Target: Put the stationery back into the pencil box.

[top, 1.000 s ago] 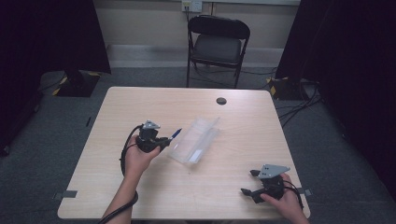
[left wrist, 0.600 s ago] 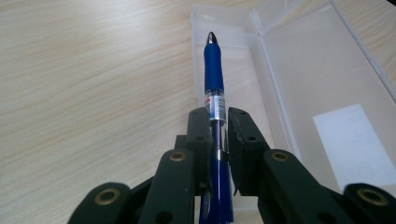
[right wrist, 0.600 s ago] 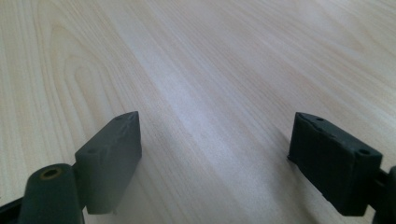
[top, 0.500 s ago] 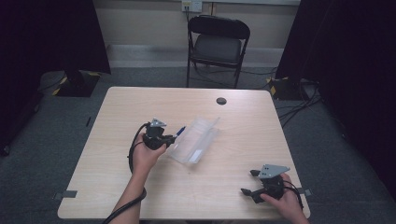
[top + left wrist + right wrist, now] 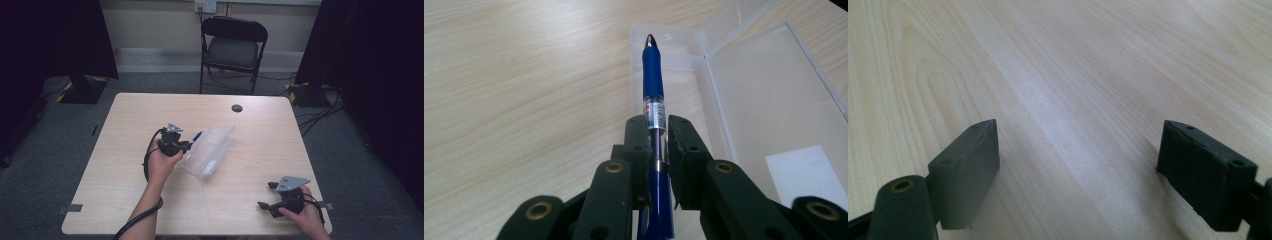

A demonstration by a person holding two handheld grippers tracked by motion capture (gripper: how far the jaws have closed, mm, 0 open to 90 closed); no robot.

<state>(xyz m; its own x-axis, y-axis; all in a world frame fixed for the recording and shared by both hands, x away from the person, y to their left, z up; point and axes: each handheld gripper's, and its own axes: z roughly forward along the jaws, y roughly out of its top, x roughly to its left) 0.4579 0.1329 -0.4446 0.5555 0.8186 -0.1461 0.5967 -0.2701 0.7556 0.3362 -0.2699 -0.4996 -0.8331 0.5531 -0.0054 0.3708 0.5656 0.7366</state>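
left gripper view: left gripper (image 5: 658, 134) clamps blue pen (image 5: 653, 75) w/ tip over clear case (image 5: 774, 100); lower flat before release, right gripper (image 5: 1078, 165) wide open, holds nothing

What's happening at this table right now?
A person is holding a blue pen in the left tongs, its tip pointing over an open clear plastic case lying on the wooden table. The pen is not in the case yet. The right tongs rest open near the table's front right corner, holding nothing.
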